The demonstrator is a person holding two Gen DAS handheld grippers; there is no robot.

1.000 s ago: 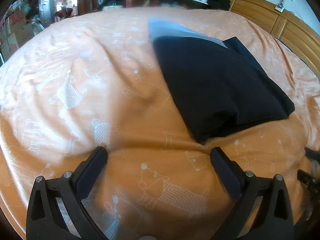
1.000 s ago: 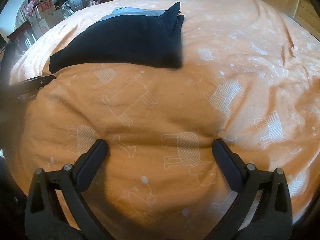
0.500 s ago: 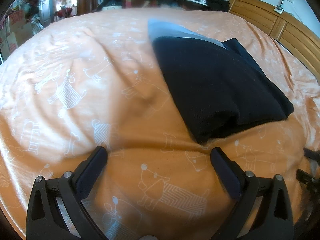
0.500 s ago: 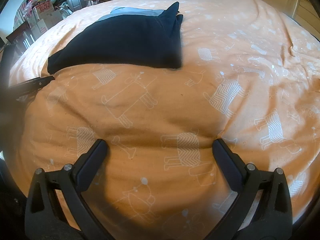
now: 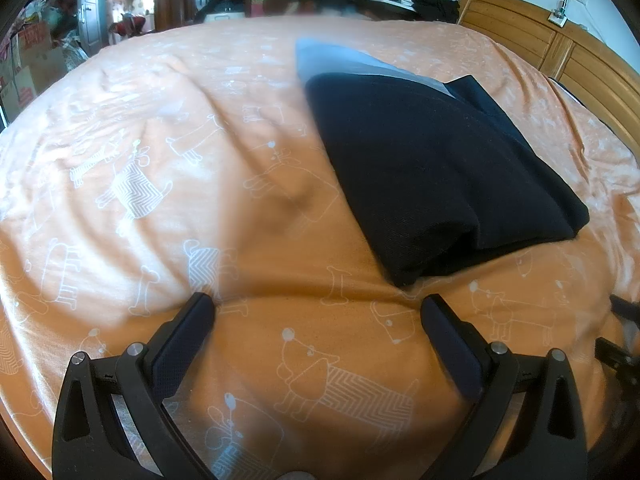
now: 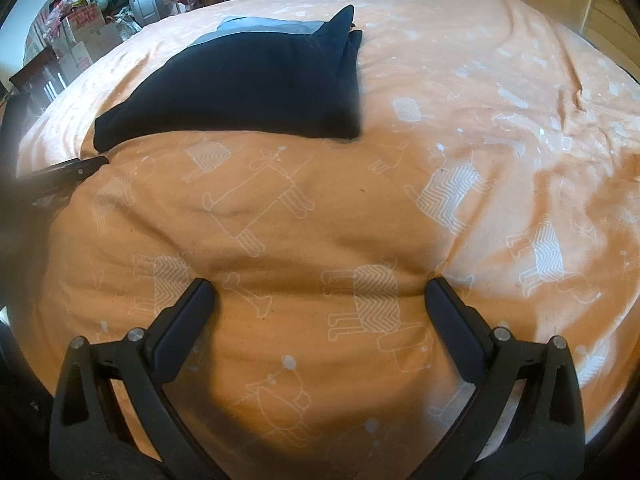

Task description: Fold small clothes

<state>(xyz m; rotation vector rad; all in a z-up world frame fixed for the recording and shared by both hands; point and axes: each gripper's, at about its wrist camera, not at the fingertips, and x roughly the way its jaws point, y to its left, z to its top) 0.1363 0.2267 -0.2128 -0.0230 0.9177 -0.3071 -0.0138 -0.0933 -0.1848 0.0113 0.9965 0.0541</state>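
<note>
Over the orange bedsheet (image 5: 120,240), each hand-held gripper (image 5: 316,312) (image 6: 320,296) gapes wide, empty, seemingly clear of the folded dark garment (image 5: 432,168).

**Colours on the Bed**

The bed cover (image 5: 280,208) is orange. It has white line drawings of animals, and some have zigzag stripes on their bodies. The folded garment (image 5: 432,168) is very dark blue, almost black, with a light blue-grey strip at its far edge. The headboard (image 5: 560,48) is golden-brown wood. The gripper fingers (image 6: 184,328) are black.
</note>
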